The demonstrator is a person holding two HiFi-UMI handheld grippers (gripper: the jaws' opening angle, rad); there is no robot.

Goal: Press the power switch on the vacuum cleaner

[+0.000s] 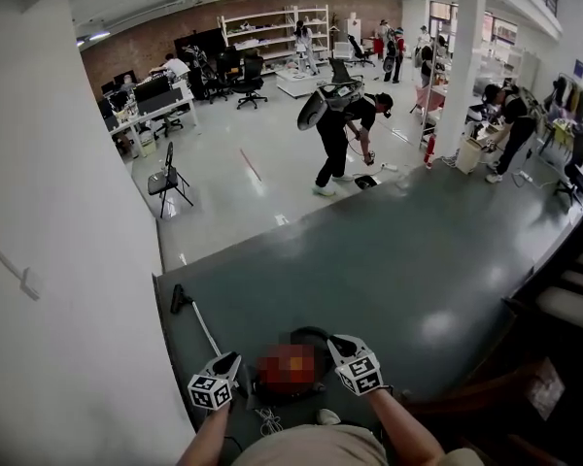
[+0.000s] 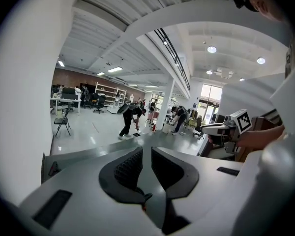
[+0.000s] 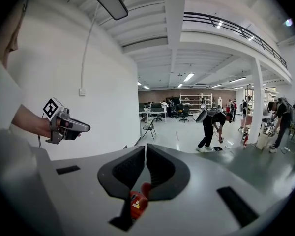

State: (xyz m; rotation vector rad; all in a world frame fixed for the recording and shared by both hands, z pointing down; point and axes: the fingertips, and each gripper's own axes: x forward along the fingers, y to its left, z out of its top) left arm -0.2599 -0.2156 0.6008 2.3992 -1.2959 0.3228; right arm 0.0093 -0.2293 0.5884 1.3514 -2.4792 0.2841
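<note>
The red vacuum cleaner (image 1: 290, 372) stands on the dark floor right below me, partly under a mosaic patch. Its black hose (image 1: 311, 334) arcs over it, and its wand (image 1: 204, 326) runs up-left to the floor head (image 1: 180, 300). My left gripper (image 1: 231, 365) hangs just left of the red body and my right gripper (image 1: 345, 346) just right of it. The right gripper (image 3: 145, 154) is shut and holds nothing; the red body (image 3: 136, 204) shows under its jaws. The left gripper (image 2: 147, 154) is shut to a thin slit, with nothing in it.
A white wall (image 1: 68, 260) stands close on the left. Stairs (image 1: 575, 299) rise at the right. Farther out on the grey floor are a folding chair (image 1: 167, 178), a person bending over (image 1: 340, 134), a white pillar (image 1: 462, 56), and desks with more people.
</note>
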